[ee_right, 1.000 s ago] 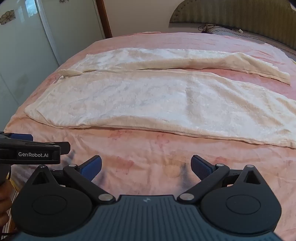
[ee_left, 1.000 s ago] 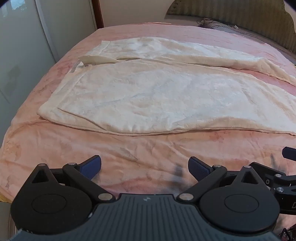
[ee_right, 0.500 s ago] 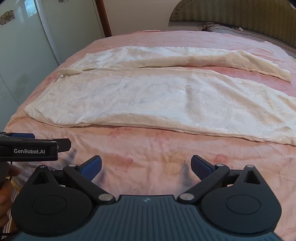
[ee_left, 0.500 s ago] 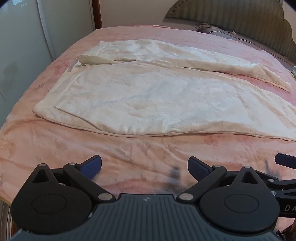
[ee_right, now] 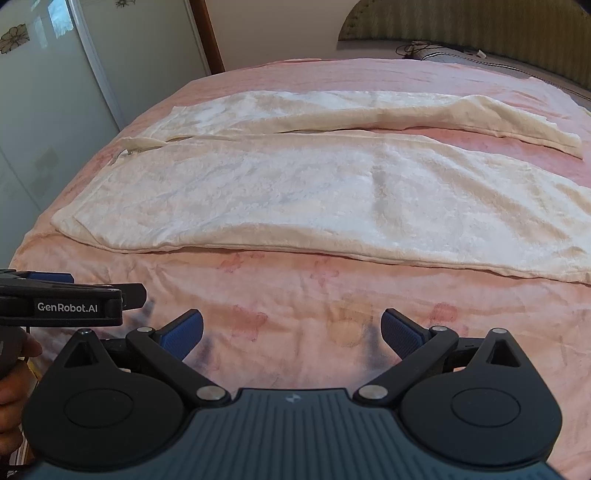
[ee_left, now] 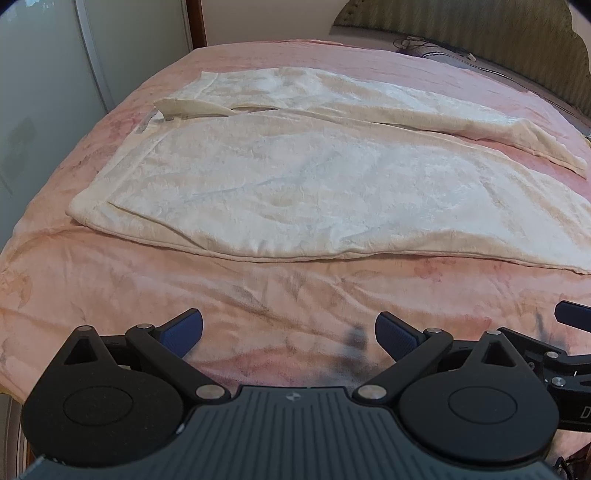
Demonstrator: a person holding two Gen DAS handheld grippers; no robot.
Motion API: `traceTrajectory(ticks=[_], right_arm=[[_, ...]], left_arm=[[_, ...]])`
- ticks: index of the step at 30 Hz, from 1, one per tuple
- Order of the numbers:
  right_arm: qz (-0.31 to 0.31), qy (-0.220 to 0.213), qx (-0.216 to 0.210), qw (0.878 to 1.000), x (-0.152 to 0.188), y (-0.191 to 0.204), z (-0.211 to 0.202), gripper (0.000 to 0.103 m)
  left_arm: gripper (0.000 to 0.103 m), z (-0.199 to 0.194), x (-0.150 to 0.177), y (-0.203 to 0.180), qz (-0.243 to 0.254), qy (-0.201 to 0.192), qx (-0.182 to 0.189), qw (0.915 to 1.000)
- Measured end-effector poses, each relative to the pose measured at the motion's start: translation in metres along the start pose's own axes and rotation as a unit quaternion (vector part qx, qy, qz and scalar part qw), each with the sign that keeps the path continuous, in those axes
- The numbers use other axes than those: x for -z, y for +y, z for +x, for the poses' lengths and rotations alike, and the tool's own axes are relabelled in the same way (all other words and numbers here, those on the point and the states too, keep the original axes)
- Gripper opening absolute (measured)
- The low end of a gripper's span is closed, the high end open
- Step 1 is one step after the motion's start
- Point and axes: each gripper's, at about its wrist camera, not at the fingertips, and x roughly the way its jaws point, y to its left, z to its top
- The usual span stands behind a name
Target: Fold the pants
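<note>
Cream fleece pants (ee_left: 295,177) lie flat on the pink bed (ee_left: 184,295), waistband at the left, both legs running right. They also show in the right wrist view (ee_right: 314,199). My left gripper (ee_left: 289,330) is open and empty, hovering over the near bedspread, short of the pants' near edge. My right gripper (ee_right: 291,330) is open and empty, also over the near bedspread. The left gripper's body appears at the left in the right wrist view (ee_right: 66,304).
A glass wardrobe door (ee_right: 55,110) stands left of the bed. A padded headboard (ee_right: 480,26) and cables lie at the far right. The bed's near edge is under the grippers.
Both grippers have drifted slightly back and left, so more of the pants' legs shows on the right. Jaws stayed open.
</note>
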Motion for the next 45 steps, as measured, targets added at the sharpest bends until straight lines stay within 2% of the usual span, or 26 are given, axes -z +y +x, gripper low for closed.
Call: traceTrajectory(ticks=[37,42,45], right_arm=[[-0.001,0.002,-0.004,1.0,0.003,0.003,0.002,0.103],[0.001,-0.005,-0.031,1.0,-0.003,-0.002,-0.001,0.103],[-0.003,-0.03,-0.061,0.998,-0.016,-0.008,-0.006,0.103]], left_arm=[[0.101,0.005,0.001,0.002,0.008,0.006,-0.01,0.9999],[0.101,0.003,-0.005,0.008,0.004,-0.003,-0.006,1.0],[0.101,0.002,-0.015,0.015,-0.002,-0.017,-0.01,0.9998]])
